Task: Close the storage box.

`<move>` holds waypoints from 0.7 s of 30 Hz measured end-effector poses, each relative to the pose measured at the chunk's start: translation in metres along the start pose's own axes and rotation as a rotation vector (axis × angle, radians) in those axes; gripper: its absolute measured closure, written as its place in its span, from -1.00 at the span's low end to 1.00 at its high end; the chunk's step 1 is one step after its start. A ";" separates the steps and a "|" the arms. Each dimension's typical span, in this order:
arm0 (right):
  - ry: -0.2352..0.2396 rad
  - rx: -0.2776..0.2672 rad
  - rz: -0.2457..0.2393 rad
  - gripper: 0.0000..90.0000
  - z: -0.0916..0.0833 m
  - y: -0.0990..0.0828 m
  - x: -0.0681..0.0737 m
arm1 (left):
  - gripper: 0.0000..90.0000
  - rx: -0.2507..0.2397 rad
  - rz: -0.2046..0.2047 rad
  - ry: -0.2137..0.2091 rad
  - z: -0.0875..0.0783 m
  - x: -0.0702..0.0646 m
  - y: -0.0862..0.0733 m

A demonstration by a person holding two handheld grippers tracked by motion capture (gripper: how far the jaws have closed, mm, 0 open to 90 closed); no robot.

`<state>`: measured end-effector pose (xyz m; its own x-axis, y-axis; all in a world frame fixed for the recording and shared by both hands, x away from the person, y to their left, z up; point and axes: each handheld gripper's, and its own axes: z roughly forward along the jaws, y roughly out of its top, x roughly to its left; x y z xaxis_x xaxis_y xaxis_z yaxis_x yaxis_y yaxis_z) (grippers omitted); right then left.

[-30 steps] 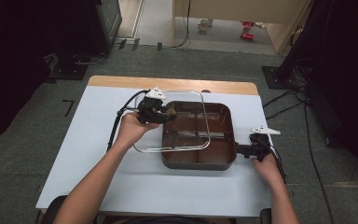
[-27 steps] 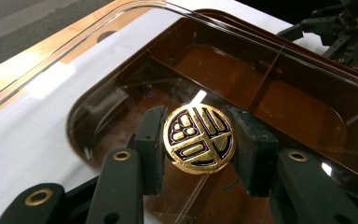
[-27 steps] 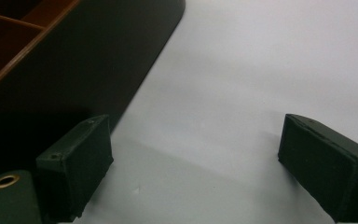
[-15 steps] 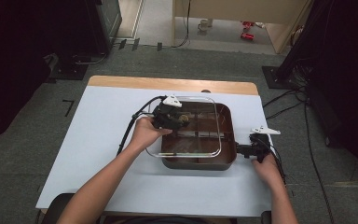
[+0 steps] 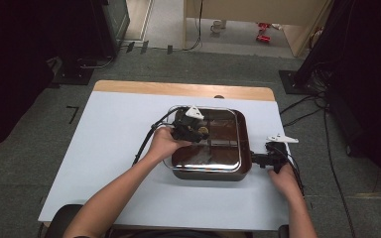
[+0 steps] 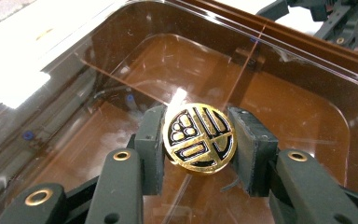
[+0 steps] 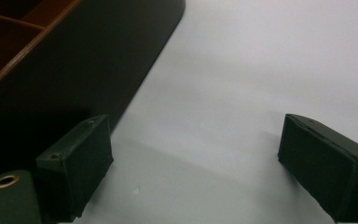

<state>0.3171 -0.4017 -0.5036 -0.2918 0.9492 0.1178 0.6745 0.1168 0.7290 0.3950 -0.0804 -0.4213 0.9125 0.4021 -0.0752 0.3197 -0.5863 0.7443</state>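
Observation:
A brown square pan [image 5: 246,146] stands on the right half of the white table. Over it lies a glass lid [image 5: 213,151] with a metal rim, sitting slightly left of the pan's outline; whether it rests on the rim I cannot tell. My left gripper [image 5: 194,130] is shut on the lid's round gold-and-black knob [image 6: 199,139], one pad on each side. Through the glass [image 6: 74,93] the pan's brown inside shows. My right gripper [image 5: 264,159] stands open on the table at the pan's right side, next to the dark pan wall [image 7: 88,60], with bare table between its pads.
The white tabletop [image 5: 109,144] has free room at the left and front, and a wooden strip [image 5: 178,89] along its far edge. Cables trail from both grippers. Dark stands and cables sit on the floor around the table.
My left gripper has carried the lid to the right and slightly down, from left of the pan to over it. The right gripper has stayed put.

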 end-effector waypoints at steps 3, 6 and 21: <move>0.000 0.000 0.000 -0.79 0.000 0.000 0.000 | 0.32 -0.002 -0.003 0.002 0.003 -0.002 0.002; 0.000 0.000 -0.001 -0.79 0.000 0.000 0.000 | 0.32 -0.003 -0.004 0.006 0.007 -0.005 0.005; -0.002 -0.001 -0.001 -0.79 0.000 0.000 0.000 | 0.32 0.003 -0.016 0.007 0.019 -0.016 0.011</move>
<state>0.3171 -0.4017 -0.5036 -0.2913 0.9496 0.1159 0.6737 0.1177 0.7295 0.3885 -0.1071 -0.4244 0.9056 0.4161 -0.0822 0.3346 -0.5820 0.7412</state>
